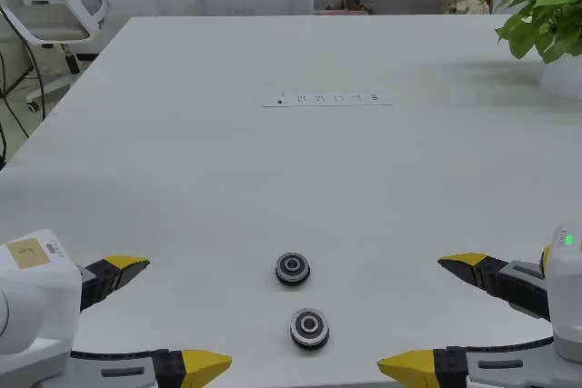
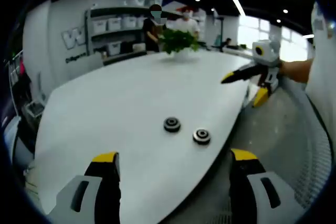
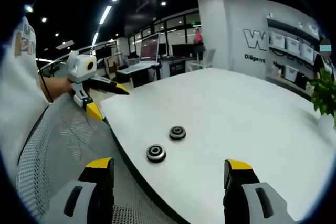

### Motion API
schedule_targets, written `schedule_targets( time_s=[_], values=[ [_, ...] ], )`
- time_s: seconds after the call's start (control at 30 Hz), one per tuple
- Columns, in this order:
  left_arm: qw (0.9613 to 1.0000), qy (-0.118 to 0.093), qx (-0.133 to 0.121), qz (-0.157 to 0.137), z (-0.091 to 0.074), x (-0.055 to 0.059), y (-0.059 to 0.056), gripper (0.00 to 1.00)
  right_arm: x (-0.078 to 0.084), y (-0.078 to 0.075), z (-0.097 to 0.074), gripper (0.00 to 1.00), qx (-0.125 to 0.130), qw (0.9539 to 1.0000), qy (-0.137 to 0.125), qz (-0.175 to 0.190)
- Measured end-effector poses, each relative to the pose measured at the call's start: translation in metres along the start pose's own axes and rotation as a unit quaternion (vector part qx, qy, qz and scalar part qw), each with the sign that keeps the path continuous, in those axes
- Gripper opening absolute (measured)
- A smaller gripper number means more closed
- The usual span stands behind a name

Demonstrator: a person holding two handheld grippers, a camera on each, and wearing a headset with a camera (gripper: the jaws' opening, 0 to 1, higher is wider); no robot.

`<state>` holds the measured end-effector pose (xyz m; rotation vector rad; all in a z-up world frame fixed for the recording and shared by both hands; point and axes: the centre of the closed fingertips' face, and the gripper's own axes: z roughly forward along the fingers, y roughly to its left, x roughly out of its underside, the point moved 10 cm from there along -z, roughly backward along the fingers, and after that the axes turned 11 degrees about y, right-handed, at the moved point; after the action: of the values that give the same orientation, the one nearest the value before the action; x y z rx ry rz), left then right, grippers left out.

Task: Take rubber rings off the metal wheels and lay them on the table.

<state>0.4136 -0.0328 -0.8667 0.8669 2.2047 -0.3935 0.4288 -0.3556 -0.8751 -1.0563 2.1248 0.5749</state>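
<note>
My left gripper [image 1: 186, 313] and right gripper [image 1: 411, 313] hung spread wide, holding nothing. Between them, well on my side of the power strip [image 1: 327, 98], two metal wheels [image 1: 293, 269] lay on the table [image 1: 182, 152], their rubber rings [image 1: 296, 328] on. Wall lettering [image 3: 252, 40] began "W".

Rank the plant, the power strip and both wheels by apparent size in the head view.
1. Plant, cut off by the frame.
2. Power strip.
3. Near wheel and far wheel: alike; nearness favours the near one.
</note>
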Motion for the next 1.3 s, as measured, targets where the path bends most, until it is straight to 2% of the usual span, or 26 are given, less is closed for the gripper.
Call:
schedule_targets(
  time_s=[0.63, 1.17, 1.3],
  values=[
    [1.0, 0.003, 0.0, -0.002, 0.0015, 0.0018, 0.0012, 0.87, 0.0008, -0.0011, -0.0004, 0.85, 0.002, 1.0, -0.001, -0.001],
    [0.9997, 0.004, 0.019, -0.011, 0.0038, 0.0021, 0.0028, 0.9, -0.0009, -0.0014, -0.0011, 0.85, -0.003, 1.0, -0.007, -0.002],
    [0.9993, 0.005, 0.032, -0.018, 0.0038, 0.0019, 0.0034, 0.9, -0.0026, -0.0018, -0.0018, 0.86, -0.009, 0.9999, -0.012, 0.0]
  ],
)
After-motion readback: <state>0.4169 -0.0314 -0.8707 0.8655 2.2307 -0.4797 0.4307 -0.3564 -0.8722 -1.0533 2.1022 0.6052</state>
